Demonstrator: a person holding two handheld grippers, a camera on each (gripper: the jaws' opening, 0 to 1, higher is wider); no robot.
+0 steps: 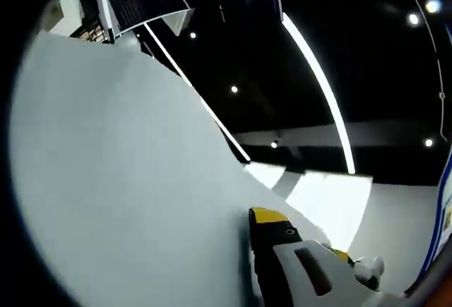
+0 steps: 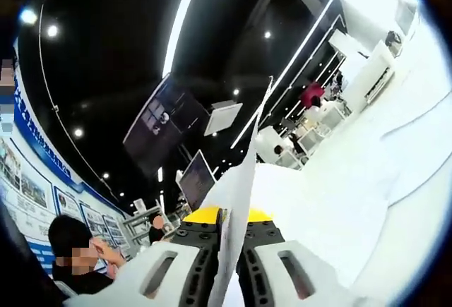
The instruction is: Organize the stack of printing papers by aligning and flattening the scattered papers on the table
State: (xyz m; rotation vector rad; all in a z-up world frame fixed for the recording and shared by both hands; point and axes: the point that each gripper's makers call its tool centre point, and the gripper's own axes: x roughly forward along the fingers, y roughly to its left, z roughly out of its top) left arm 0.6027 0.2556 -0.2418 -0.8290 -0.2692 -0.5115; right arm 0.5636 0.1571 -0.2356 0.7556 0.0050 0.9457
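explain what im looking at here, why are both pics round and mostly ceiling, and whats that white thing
There is no robot arm here: a person holds one pair of tongs in each hand, and a fisheye camera rides on each, which makes the pictures round. Both are tipped upward, so you see a dark ceiling with strip lights.

The right gripper view looks along the right tongs. Their two jaws, yellow-tipped, are closed on the edge of a sheet of white paper that stands up between them.

The left gripper view shows one jaw of the left tongs beside a big white sheet, very close to the lens. I cannot tell whether they are gripping it.

Further white sheets spread out at the right of the right gripper view.
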